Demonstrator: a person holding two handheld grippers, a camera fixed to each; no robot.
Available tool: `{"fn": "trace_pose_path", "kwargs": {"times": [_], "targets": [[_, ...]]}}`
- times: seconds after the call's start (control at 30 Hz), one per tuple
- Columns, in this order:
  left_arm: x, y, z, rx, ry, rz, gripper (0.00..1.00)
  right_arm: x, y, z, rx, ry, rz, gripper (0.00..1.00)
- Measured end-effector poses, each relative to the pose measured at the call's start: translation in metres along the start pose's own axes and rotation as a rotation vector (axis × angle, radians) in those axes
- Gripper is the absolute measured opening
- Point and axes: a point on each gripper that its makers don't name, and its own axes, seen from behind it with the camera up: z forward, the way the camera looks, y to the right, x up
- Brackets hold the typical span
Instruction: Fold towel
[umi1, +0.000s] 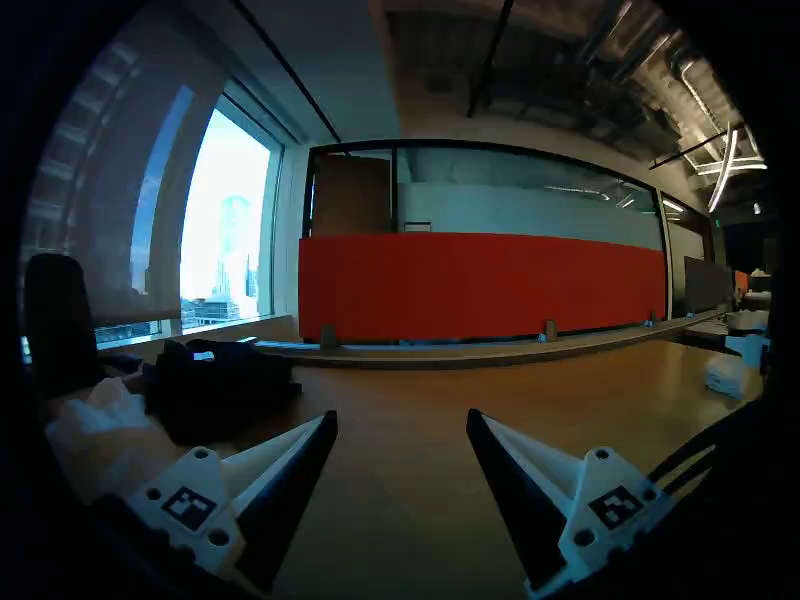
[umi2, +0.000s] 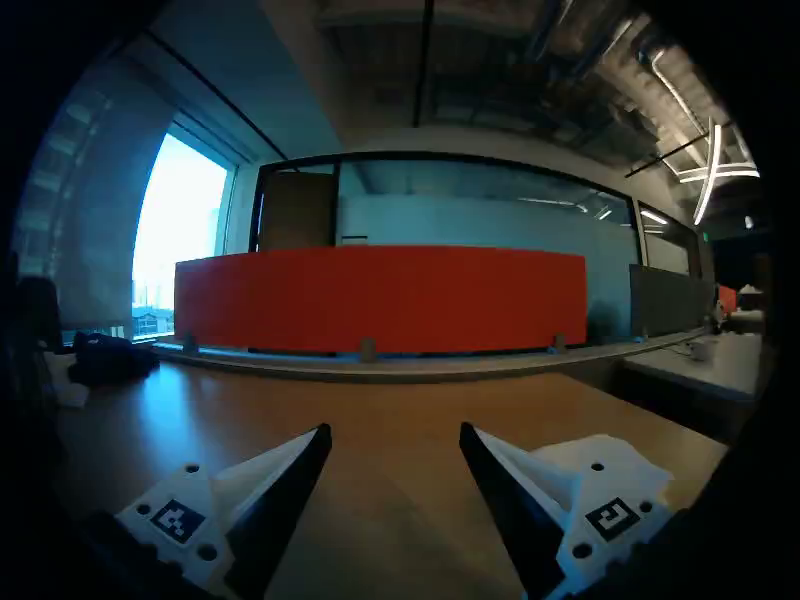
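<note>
In the left gripper view my left gripper (umi1: 402, 418) hovers low over the wooden table (umi1: 430, 440), open, with nothing between its fingers. A dark crumpled cloth (umi1: 215, 385) lies on the table to its left, beside a pale crumpled cloth (umi1: 95, 425). In the right gripper view my right gripper (umi2: 395, 432) is open too, over bare table (umi2: 390, 420). The dark cloth (umi2: 108, 357) sits far off at the left edge there.
A red divider panel (umi1: 480, 285) runs along the table's far edge, with a glass wall behind it. A dark chair back (umi1: 55, 320) stands at the left by a bright window (umi1: 225, 235). White boxes (umi1: 730, 372) sit at the right.
</note>
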Motion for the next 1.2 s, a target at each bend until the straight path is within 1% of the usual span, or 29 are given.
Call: {"fn": "trace_pose_path", "kwargs": {"times": [0.57, 1.2], "targets": [[0.0054, -0.0005, -0.0023, 0.000, -0.002, 0.000, 0.96, -0.0001, 0.0001, 0.0003, 0.000, 0.000, 0.000, 1.00], [0.0053, -0.0009, -0.0031, 0.000, -0.003, -0.001, 0.96, 0.0004, -0.0007, -0.0003, 0.000, 0.000, 0.000, 0.99]]}}
